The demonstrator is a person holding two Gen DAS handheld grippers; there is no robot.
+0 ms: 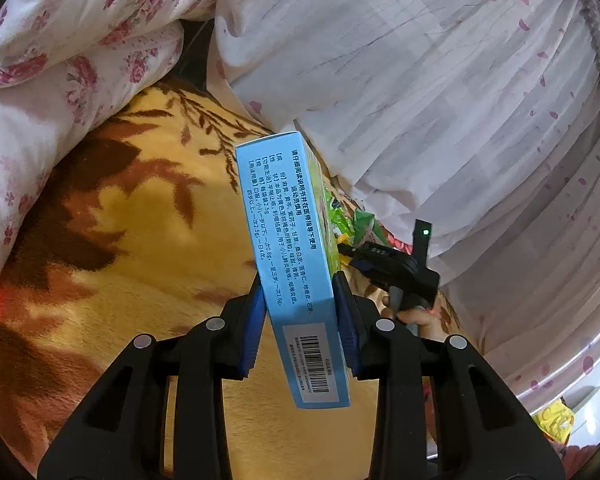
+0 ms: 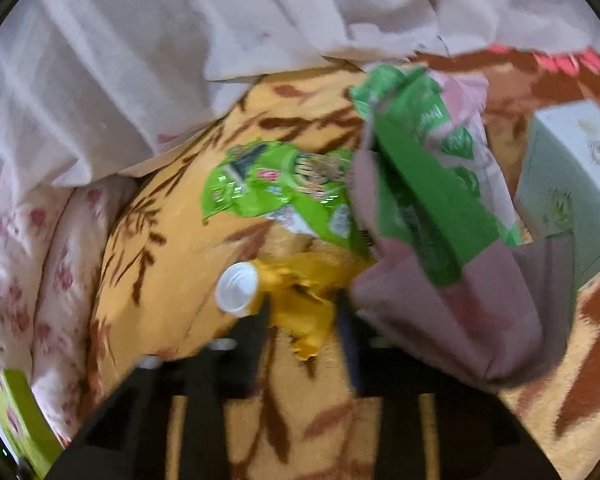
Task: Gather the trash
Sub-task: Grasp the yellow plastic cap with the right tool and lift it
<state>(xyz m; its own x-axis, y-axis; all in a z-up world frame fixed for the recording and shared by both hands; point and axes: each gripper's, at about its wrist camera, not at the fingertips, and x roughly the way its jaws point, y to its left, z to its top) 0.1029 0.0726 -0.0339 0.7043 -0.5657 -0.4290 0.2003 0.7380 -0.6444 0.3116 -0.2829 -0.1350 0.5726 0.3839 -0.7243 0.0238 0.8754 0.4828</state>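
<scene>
A: What has the left gripper [image 1: 298, 300] got?

B: A light blue medicine box [image 1: 288, 248]. Its blue-padded fingers [image 1: 253, 320] press on the two narrow sides, near the barcode end, so the box stands out lengthwise away from the camera, printed face up, held above the yellow-and-brown leaf-patterned blanket [image 1: 132, 248] on the bed.

A: And the right gripper [image 2: 304, 316]?

B: In its own blurred view the fingers have just been closing, and a crumpled yellow pouch with a white screw cap [image 2: 288, 296] lies between them. The cap sticks out to the left of the left finger. They look pinched on the pouch's crumpled body, though the blur hides the contact itself.

A: Other trash nearby?

B: Just beyond the pouch lies a bright green snack wrapper [image 2: 276, 188] flat on the blanket. To the right, a pink and green bag [image 2: 432, 216] rises up, near a pale green box [image 2: 572, 184] at the far right.

A: Bedding?

B: A pink floral quilt [image 1: 60, 60] is bunched at the far left, with a white sheer curtain [image 1: 440, 80] hanging to the right. From the left view the right gripper shows just beyond the box's right edge.
</scene>
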